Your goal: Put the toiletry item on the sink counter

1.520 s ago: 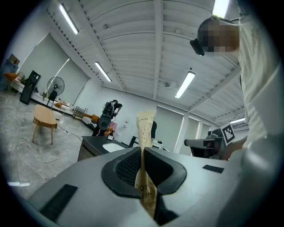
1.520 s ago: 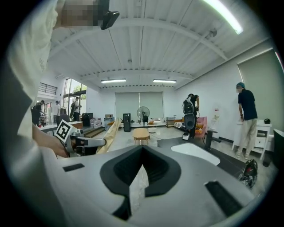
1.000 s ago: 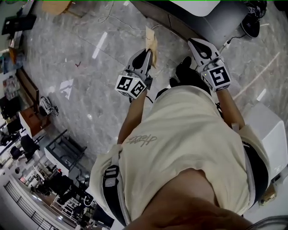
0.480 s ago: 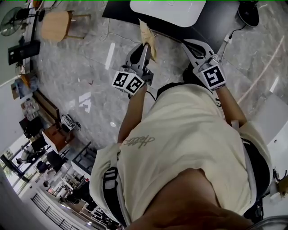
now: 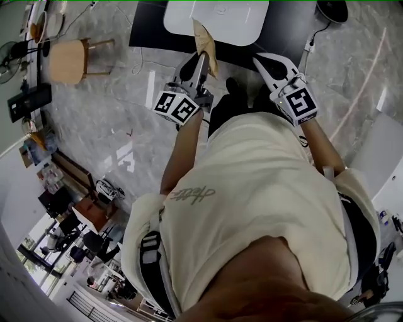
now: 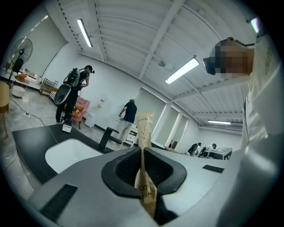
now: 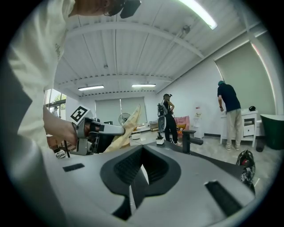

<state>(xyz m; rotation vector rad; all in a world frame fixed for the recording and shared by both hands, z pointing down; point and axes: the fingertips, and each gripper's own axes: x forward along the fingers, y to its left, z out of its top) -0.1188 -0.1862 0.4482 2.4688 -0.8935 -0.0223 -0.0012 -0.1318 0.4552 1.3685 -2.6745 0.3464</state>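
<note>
Nearest, grips a tan paper sachet (image 6: 144, 129) edge-on in the left gripper (image 6: 142, 153), jaws pressed together on its lower part, the crimped top standing free above them. Carries nothing in the right gripper (image 7: 141, 166), jaws drawn together on air, just beside the left. Hangs the sachet at the near edge of the bench (image 5: 148, 28), above it and not yet set down. Risks a miss from here: could flutter or slide off the front edge if let go too soon, being thin, limp and light, or drop into the basin (image 5: 217, 19) instead of onto the flat beside it if carried too far. Looks slim, flat and creased, matt against the ribbed black jaw pads. Beyond, meets a dark, smooth bench top, a glossy white round-cornered basin sunk into it, and a black angular tap (image 6: 106, 137) behind.
</note>
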